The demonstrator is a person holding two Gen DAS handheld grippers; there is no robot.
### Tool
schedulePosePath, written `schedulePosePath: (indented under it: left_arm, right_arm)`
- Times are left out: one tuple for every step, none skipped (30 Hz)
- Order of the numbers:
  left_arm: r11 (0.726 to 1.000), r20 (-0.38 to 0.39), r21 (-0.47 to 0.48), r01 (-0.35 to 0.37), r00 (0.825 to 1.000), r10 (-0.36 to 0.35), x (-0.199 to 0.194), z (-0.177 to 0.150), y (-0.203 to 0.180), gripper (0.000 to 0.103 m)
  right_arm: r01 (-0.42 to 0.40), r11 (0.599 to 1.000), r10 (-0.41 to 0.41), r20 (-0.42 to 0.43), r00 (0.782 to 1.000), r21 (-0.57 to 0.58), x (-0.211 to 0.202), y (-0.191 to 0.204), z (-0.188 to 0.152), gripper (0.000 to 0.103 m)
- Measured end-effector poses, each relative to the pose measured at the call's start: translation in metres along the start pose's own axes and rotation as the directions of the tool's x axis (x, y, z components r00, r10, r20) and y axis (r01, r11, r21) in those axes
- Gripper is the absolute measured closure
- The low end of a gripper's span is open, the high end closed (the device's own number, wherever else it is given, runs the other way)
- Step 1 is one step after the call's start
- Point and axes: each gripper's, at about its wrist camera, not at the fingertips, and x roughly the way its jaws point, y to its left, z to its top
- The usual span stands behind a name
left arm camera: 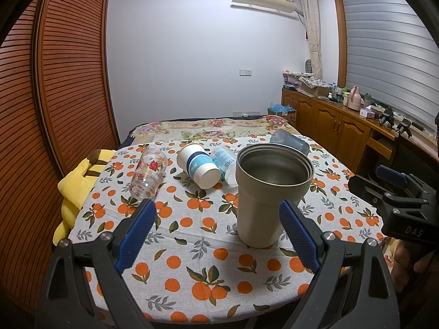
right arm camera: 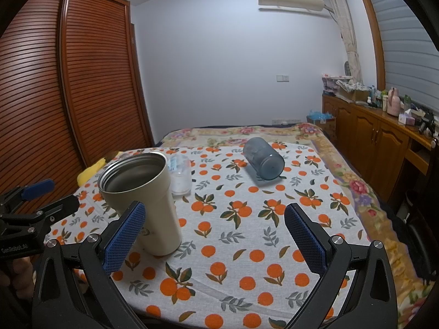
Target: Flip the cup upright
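**Tumbler up, four cups still lying down**

Beige steel tumbler (left arm camera: 270,189) stands upright, mouth up, near-centre of the table (left arm camera: 208,282); left gripper (left arm camera: 216,235) spread wide, empty, tumbler sitting between its blue pads and closer to the right one, apparently not touching; right gripper (right arm camera: 216,240) also wide and empty, tumbler just off its left pad.

Judgement: this cup looks done; next candidate for the right side is the blue-tinted cup (right arm camera: 264,161) lying on its side, far right of the cloth, base toward the camera; approach from the near side, close across the body not the rim, lift clear before rotating, set the base flat; round body may roll as the pads close.

Left side: floral glass (left arm camera: 148,174) on its side, far left; white cup with blue band (left arm camera: 199,166) on its side just right of it; clear plastic cup (left arm camera: 225,164) lying against the white one, partly hidden behind the tumbler; tight pair, pads could knock the neighbour.

Yellow plush toy (left arm camera: 74,192) hangs at the left table edge; bed behind; cabinet with clutter far right.
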Motion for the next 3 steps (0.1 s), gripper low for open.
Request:
schedulePosePath:
  left_arm:
    - [1.000,-0.001,0.000,-0.001,1.000,0.001,0.0000,-0.0001,-0.0001,0.011]
    - [1.000,-0.001,0.000,0.000,1.000,0.000,0.0000,-0.0001,-0.0001,0.011]
    - [1.000,-0.001,0.000,-0.001,1.000,0.001,0.0001,-0.0001,-0.0001,0.011]
  right_arm:
    - [-0.002,1.000,0.002,-0.001,1.000,0.000,0.0000,0.0002,0.0000,0.000]
    - [-0.002,1.000,0.002,-0.002,1.000,-0.001,-0.0002,0.0001,0.0001,0.000]
    - [-0.001,1.000,0.001,-0.001,1.000,-0.002,-0.0005,0.0001,0.0004,0.000]
